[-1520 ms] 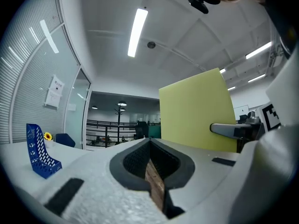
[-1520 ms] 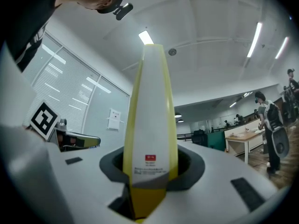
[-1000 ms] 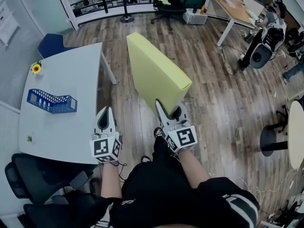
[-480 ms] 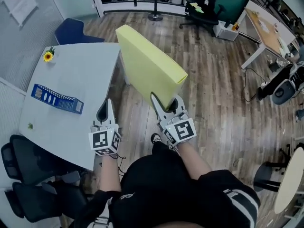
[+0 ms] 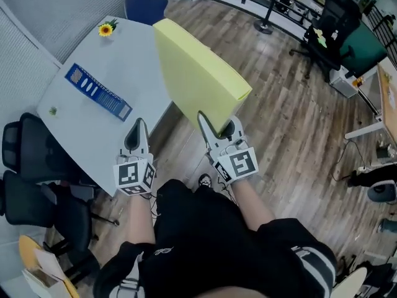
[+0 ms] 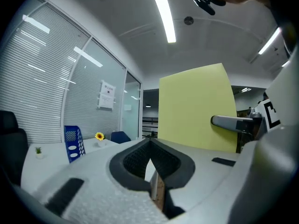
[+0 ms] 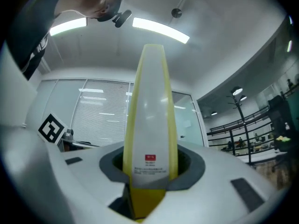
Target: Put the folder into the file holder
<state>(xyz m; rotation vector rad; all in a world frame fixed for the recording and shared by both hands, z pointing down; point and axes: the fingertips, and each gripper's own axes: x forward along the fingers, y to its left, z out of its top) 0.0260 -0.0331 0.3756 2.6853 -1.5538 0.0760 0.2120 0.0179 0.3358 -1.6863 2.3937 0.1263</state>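
Wood-floored office: the blue file holder (image 5: 98, 92) lies on the white tabletop (image 5: 127, 51), toward its left edge. Beyond the tabletop's right edge, the right gripper (image 5: 216, 121) pinches the upright yellow folder (image 5: 195, 73) by its bottom edge; the left gripper (image 5: 137, 126) has its jaws pressed together, empty

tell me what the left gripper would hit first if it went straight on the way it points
Probably nothing close: the left gripper points over the table, between the file holder and the folder. The blue chair beyond may come first; depth unclear.
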